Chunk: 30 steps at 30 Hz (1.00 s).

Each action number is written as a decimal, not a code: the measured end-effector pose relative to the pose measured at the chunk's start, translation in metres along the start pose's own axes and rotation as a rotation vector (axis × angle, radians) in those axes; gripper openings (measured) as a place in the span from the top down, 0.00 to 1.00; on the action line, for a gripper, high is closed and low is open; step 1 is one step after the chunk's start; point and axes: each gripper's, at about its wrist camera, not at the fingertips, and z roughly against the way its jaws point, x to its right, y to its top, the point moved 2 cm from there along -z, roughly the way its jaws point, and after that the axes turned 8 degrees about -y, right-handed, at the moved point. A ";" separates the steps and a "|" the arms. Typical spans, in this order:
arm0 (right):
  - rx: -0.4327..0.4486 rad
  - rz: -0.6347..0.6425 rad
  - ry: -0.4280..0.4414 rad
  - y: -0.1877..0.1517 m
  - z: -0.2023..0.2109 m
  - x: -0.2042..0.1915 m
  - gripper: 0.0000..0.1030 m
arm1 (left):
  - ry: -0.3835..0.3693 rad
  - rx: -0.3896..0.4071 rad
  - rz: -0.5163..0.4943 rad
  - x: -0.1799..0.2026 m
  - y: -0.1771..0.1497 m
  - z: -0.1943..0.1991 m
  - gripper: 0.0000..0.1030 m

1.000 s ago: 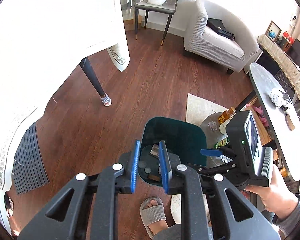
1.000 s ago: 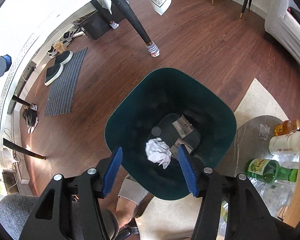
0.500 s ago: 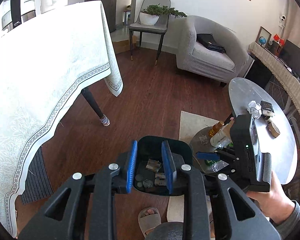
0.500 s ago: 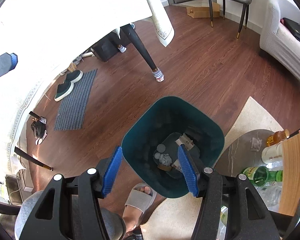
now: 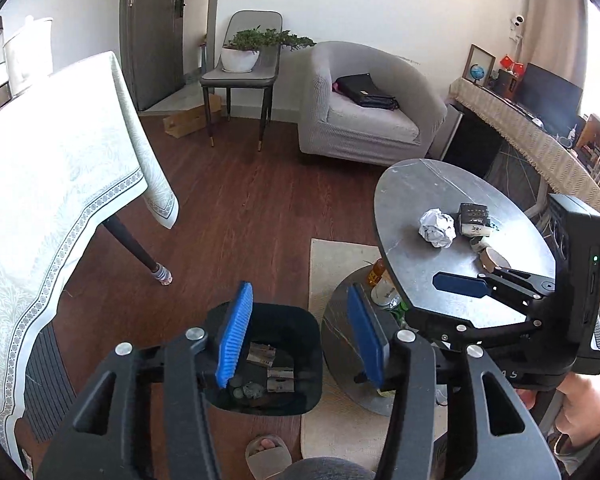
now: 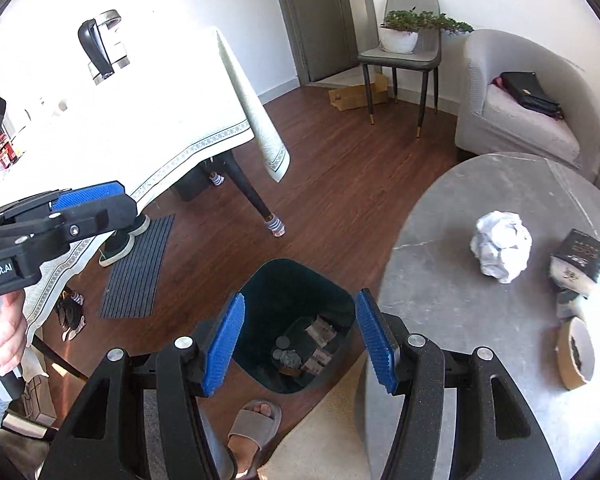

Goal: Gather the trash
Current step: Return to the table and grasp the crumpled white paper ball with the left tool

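A dark green trash bin (image 5: 274,360) (image 6: 296,320) stands on the wood floor with scraps and caps in its bottom. My left gripper (image 5: 300,338) hangs high above it, its jaws opening with nothing between them. My right gripper (image 6: 300,344) is open and empty, also above the bin. On the grey oval table (image 5: 420,200) (image 6: 460,300) lie a crumpled white paper ball (image 5: 437,227) (image 6: 501,246), a small dark box (image 5: 475,219) (image 6: 579,260) and a tape roll (image 6: 576,354). The right gripper (image 5: 460,285) also shows in the left wrist view, over the table's near edge.
A cloth-covered dining table (image 5: 52,184) fills the left. A low round side table (image 5: 348,344) with bottles (image 5: 382,286) sits under the oval table on a beige rug (image 5: 332,260). A grey armchair (image 5: 364,116) and a chair with a plant (image 5: 244,68) stand behind. A slippered foot (image 6: 256,428) is below.
Both grippers rose away from the bin, so the oval table top came into view. The left jaws went from shut to spread apart. The white paper wad dropped into the bin.
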 end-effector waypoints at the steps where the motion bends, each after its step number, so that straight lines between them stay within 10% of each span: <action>1: 0.008 -0.014 -0.010 -0.002 0.006 0.010 0.37 | -0.010 -0.004 -0.009 0.007 0.002 -0.005 0.43; 30: 0.033 -0.233 -0.211 -0.086 0.060 0.193 0.22 | -0.142 -0.131 -0.185 0.136 0.049 -0.195 0.29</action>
